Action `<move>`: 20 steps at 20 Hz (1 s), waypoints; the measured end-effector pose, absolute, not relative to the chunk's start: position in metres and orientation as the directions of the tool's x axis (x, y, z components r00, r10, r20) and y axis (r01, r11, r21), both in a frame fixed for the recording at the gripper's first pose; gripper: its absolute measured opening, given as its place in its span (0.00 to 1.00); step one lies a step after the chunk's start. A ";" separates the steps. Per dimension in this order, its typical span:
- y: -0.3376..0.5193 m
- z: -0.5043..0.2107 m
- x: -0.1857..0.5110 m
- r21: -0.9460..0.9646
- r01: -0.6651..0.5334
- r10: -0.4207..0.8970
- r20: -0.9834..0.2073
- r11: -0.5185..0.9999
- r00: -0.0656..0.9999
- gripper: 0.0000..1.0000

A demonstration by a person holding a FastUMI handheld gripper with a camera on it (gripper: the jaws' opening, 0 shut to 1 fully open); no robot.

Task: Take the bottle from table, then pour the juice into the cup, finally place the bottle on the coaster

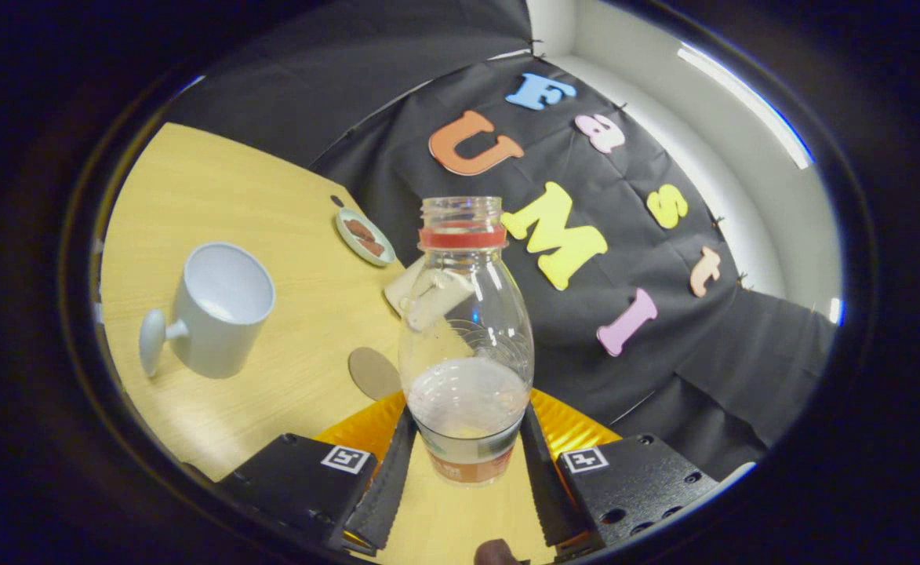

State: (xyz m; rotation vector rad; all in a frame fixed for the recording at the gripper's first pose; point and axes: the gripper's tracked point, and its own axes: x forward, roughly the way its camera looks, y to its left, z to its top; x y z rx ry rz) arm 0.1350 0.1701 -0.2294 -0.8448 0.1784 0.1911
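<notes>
My gripper (465,459) is shut on the lower part of a clear plastic bottle (466,329), both black fingers (387,479) pressing its sides. The bottle has a red neck ring, no cap, and a little pale juice low down. The whole scene is tilted, and the bottle is lifted off the wooden table (216,188). A pale blue cup (220,310) with a round knob handle stands to the left of the bottle, its mouth open and its inside white. A round brown coaster (373,373) lies on the table just left of the bottle's base, partly hidden by it.
A small dish (364,236) with brown pieces sits beyond the cup near the table's far edge. A beige box-like object (420,294) lies behind the bottle, seen partly through it. The black cloth wall rises right behind the table.
</notes>
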 end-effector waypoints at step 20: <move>0.187 -0.242 0.149 -0.981 -0.152 0.127 -0.137 0.118 0.982 0.74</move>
